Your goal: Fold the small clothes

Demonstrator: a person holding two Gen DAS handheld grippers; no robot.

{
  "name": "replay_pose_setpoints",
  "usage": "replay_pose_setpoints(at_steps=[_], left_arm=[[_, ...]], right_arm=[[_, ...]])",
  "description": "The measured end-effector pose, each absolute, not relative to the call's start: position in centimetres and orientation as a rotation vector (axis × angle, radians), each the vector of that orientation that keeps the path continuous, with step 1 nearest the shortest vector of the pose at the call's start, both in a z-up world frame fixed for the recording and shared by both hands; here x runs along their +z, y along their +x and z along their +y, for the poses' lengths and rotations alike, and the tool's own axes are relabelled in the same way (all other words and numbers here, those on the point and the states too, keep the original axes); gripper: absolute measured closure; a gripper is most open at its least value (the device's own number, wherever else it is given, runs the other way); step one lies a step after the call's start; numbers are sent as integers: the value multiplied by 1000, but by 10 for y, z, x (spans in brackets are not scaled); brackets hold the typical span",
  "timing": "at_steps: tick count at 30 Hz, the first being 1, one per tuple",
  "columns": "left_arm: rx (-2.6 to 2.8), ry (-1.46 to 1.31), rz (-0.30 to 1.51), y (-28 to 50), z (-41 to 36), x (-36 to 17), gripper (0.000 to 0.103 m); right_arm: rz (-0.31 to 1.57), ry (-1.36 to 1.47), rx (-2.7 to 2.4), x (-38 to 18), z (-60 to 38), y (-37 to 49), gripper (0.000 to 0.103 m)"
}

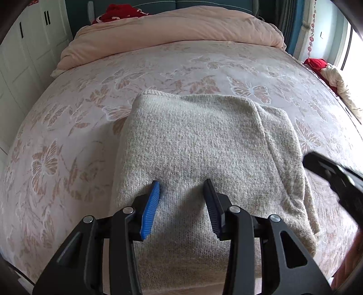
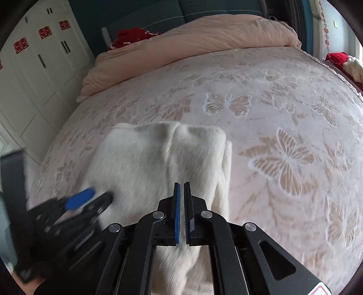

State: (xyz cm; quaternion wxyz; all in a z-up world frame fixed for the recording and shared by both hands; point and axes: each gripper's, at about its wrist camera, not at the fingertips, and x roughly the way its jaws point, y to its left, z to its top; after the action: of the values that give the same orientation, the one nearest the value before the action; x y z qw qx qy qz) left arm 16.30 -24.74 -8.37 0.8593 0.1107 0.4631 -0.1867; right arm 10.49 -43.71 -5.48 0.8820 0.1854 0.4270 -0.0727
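Observation:
A beige knitted garment (image 1: 199, 147) lies folded into a rough rectangle on the butterfly-patterned bedspread (image 1: 68, 136). My left gripper (image 1: 181, 186) is open, its fingers spread just above the garment's near part, holding nothing. In the right wrist view the same garment (image 2: 147, 158) looks pale and blurred. My right gripper (image 2: 182, 185) is shut with its pads together, empty, above the garment's right near edge. The left gripper also shows blurred at the lower left of the right wrist view (image 2: 90, 199), and the right gripper shows blurred at the right of the left wrist view (image 1: 335, 177).
A peach duvet (image 1: 172, 29) is bunched at the head of the bed, with a red pillow (image 1: 122, 13) behind it. White wardrobe doors (image 2: 34, 68) stand to the left. Red and cream cloth (image 1: 326, 72) lies by the window at the right.

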Motion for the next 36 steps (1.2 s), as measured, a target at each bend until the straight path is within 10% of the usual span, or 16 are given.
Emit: replay_pose_setpoints(at_steps=[5,14,23,28,31,36], left_arm=[[-418,239,976,164,-246,-84,64],[-428,224,975,160,-239,-77,61],[-416,254,973,131,-227,-79,57],[-413,246,984,126,-226,-72,52],[-413,239,990,123,-224,-67,48],[-430,202,1000,121,-215,-56,32]], right_arm=[[1048,386,-165,-124,-455,153,103],[878,448,-153,-52,-426,55,95],[988,488,-159,-114,-434,38,96],[935,447,-188,-79,-420,20,82],[891,430,-234,-69,-420,14,47],[904,498,-234,-82,-424,18,42]])
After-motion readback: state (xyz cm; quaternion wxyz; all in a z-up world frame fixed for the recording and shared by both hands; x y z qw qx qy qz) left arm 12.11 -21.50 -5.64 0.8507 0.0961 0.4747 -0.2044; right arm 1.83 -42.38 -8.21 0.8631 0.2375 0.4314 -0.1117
